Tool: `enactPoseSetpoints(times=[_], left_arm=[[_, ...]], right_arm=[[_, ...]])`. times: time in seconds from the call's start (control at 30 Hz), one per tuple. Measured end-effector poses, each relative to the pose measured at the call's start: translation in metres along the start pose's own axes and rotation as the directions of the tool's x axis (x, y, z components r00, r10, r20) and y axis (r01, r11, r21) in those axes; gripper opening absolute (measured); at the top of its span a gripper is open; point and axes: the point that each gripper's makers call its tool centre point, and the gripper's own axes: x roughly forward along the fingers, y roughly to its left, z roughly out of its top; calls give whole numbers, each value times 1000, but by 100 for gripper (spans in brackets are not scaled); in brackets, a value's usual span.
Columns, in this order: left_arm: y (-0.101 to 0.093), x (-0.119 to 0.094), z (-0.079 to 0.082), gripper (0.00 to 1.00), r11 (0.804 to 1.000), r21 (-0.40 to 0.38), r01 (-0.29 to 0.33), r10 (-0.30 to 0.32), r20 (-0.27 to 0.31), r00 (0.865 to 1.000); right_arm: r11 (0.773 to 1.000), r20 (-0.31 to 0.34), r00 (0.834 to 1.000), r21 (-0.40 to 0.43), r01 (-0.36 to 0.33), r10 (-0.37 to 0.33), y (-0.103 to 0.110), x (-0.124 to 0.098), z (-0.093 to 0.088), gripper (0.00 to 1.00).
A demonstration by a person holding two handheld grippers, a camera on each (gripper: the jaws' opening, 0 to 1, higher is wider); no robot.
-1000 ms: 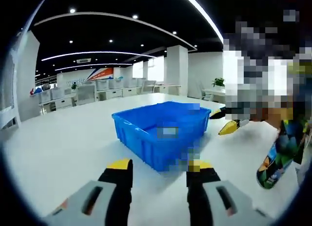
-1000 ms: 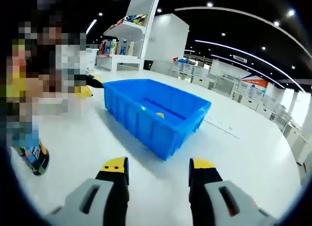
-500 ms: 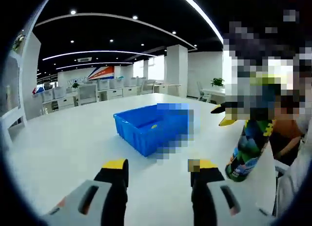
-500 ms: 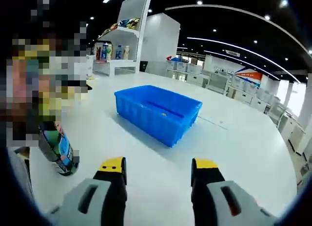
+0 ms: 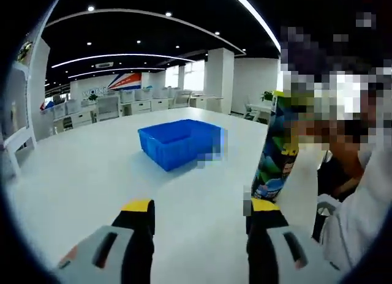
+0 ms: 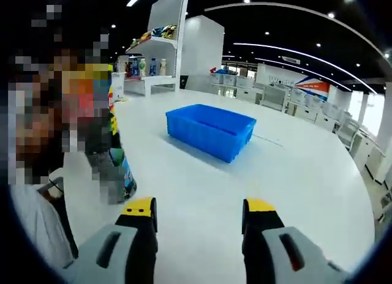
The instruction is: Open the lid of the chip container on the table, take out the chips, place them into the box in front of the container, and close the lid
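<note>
A tall chip container (image 5: 277,154) with a colourful printed wrap stands upright on the white table (image 5: 92,174), just right of my left gripper (image 5: 199,205), which is open and holds nothing. In the right gripper view the same chip container (image 6: 120,155) stands to the left of my right gripper (image 6: 199,207), also open with nothing between its jaws. Its upper part is blurred, so the lid cannot be made out. The blue box (image 5: 176,142) sits farther out on the table; in the right gripper view the blue box (image 6: 210,130) lies beyond the jaws.
A person's white sleeve (image 5: 355,216) is at the right edge of the left gripper view. White shelves with bottles (image 6: 147,63) stand at the back left in the right gripper view. Desks and chairs (image 5: 110,106) line the far side of the room.
Both cameras have pulled back from the blue box. The chip container has gone from leaning to upright on the table near the jaws. Both grippers stay open.
</note>
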Motion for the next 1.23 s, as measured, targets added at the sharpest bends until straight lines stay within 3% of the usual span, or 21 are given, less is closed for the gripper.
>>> enactPoseSetpoints(times=[0.07, 0.23, 0.3, 0.33, 0.53, 0.93, 1.23], left_arm=[[1, -4, -5, 62, 999, 28, -24, 25, -24, 999], [-14, -15, -11, 67, 999, 41, -6, 8, -59, 998], [-20, -20, -16, 69, 999, 50, -3, 7, -83, 997], [-22, -22, -17, 69, 998, 56, -7, 13, -92, 996], [-25, -32, -16, 71, 998, 57, -24, 29, -92, 995], [-27, -34, -26, 74, 999, 43, -11, 15, -93, 996], [-26, -29, -39, 74, 1000, 27, -7, 10, -120, 993]], right_arm=[[1000, -5, 1000, 16, 4, -4, 0, -6, -5, 55], [998, 3, 999, 55, 34, -34, -4, -23, -13, 56], [998, 64, 998, 58, 15, -19, 1, -31, -4, 56], [997, 64, 998, 77, 15, -20, 1, -34, -5, 56], [997, 60, 998, 71, 26, -30, 8, -49, -10, 58], [998, 15, 1000, 57, 1, -2, 22, -49, -24, 59], [998, 26, 999, 48, -33, 32, 29, -45, -25, 62]])
